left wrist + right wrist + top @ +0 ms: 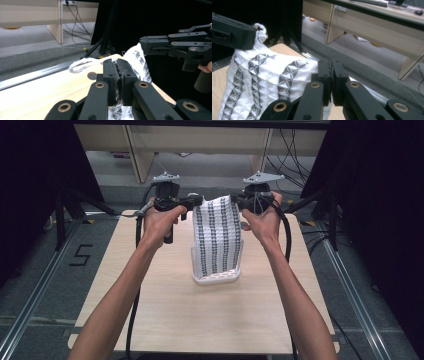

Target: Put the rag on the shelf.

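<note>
I have the patterned cloth (218,237) stretched in the air between my two grippers, its lower end draping into the white basket (216,278) on the wooden table (165,315) below. My left gripper (196,200) is clamped on one top corner of the cloth, and the white edge bunches just past its closed jaws. My right gripper (235,200) is clenched on the other top corner. A looped white cord (80,64) hangs just beyond the left fingertips.
</note>
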Motion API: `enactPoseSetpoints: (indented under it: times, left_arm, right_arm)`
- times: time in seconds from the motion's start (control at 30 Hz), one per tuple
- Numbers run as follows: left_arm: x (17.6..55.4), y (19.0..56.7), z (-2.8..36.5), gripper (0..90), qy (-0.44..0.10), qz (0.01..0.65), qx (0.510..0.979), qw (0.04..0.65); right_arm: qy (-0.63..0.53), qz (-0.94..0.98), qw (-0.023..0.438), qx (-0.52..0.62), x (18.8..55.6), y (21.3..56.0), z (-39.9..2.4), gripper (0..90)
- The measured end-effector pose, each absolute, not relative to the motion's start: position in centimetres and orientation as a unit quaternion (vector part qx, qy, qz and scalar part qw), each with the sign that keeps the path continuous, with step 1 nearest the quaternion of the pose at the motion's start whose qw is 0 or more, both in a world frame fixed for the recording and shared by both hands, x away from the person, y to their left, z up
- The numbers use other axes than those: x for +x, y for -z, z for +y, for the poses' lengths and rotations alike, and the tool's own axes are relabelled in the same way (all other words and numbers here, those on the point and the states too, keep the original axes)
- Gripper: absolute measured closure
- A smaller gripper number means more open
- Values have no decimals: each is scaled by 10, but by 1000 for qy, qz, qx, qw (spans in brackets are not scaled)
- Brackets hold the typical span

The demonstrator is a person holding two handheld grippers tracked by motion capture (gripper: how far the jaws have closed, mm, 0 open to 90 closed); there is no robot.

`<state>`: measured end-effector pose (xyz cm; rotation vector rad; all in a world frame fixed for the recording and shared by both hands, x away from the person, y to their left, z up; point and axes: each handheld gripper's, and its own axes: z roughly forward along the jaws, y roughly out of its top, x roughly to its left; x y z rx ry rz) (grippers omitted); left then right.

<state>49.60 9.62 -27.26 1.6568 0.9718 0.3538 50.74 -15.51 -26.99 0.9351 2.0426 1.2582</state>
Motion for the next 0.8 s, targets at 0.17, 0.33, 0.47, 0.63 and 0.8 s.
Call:
enactPoseSetpoints:
  times: [0.17,0.33,0.47,0.63,0.8]
  left_arm:
    - [504,280,100,850,-145,426,699,556]
    - [511,293,102,842,-132,439,696,552]
    - [516,303,105,840,-132,448,694,548]
    - [521,310,106,832,-137,455,691,545]
    - [527,319,102,761,-136,445,704,537]
  right_arm:
    - [-469,763,260,362,516,280,-150,879]
    - [-461,763,261,370,523,289,-147,871]
    - [-454,764,264,374,527,296,-143,869]
    - [-452,761,255,390,533,306,-140,855]
    - [-431,768,247,404,538,318,-139,835]
